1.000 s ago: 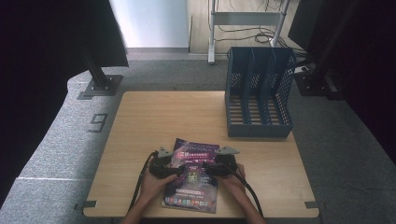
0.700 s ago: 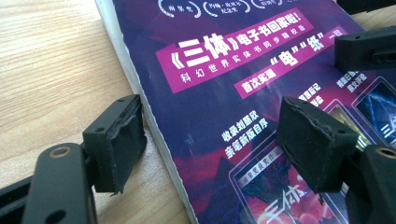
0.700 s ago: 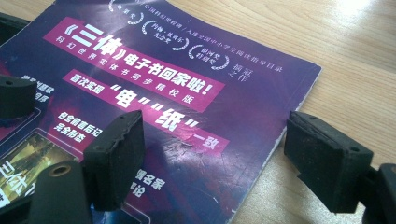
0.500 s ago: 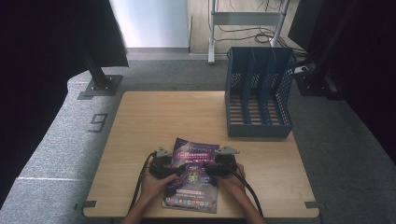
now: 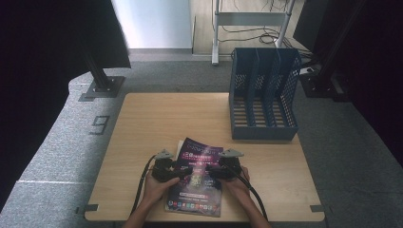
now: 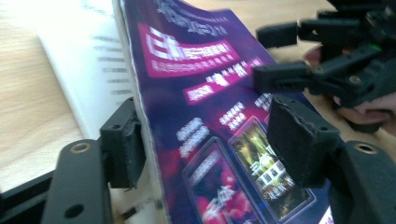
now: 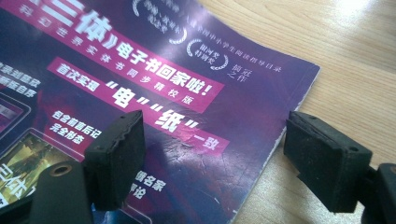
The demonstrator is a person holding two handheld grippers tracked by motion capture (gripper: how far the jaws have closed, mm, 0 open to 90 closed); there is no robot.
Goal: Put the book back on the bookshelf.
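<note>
Purple magazine (image 5: 196,178) lies flat near the bench (image 5: 157,123) front edge, well apart from the blue file rack (image 5: 263,97). Left gripper (image 6: 205,144) jaws, wide, have just been closing over its left edge, probably not yet pinching. Right gripper (image 7: 215,158) jaws gape astride the right edge, holding nothing; a two-sided lift looks imminent.

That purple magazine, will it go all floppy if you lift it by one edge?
Probably floppy: the magazine is thin and its cover already curves up at the left tool, whose jaws have just been closing around that edge. Its glossy cover may slip. It looks light.
</note>
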